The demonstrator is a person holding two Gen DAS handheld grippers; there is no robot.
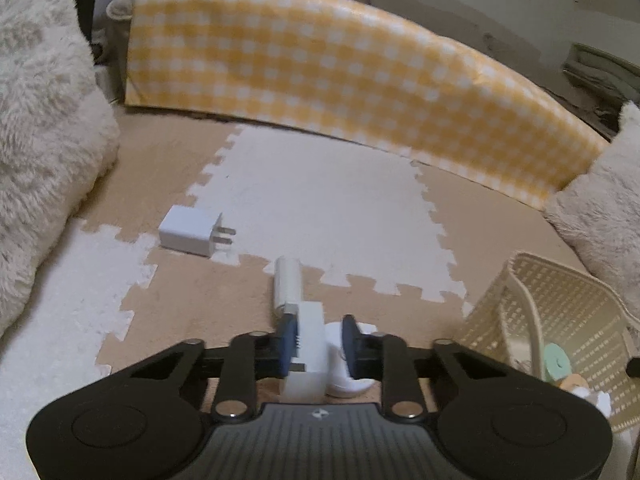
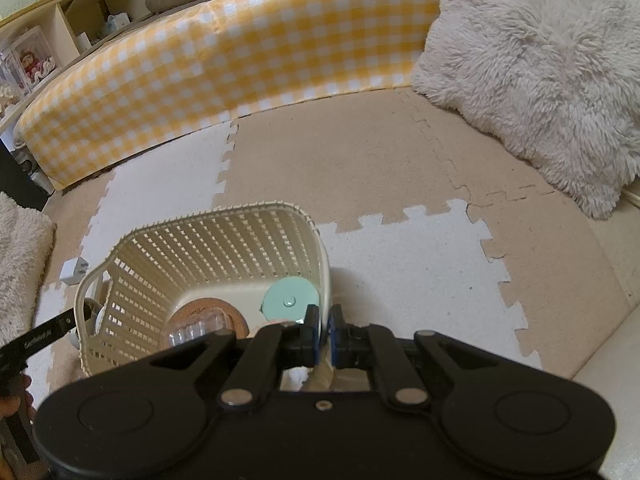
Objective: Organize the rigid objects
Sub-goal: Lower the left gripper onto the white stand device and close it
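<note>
My left gripper (image 1: 318, 336) is shut on a white blocky plastic piece (image 1: 310, 340) with a rounded white part (image 1: 344, 380) beside it, low over the foam mat. A white tube (image 1: 286, 284) lies just ahead of the fingers. Farther left on the mat lies a white wall charger (image 1: 188, 236), prongs pointing right. The cream woven basket (image 1: 560, 312) stands to the right. In the right wrist view my right gripper (image 2: 325, 322) is shut on the near rim of the basket (image 2: 224, 248). Inside are a mint-green round item (image 2: 290, 300), a brown tape roll (image 2: 208, 310) and a clear plastic item (image 2: 196, 332).
A yellow gingham bolster (image 1: 340, 72) closes off the far side of the puzzle mat (image 1: 320, 208). Fluffy cream cushions sit at the left (image 1: 44, 120) and right (image 2: 540, 72). A wooden shelf (image 2: 60, 12) stands behind at far left.
</note>
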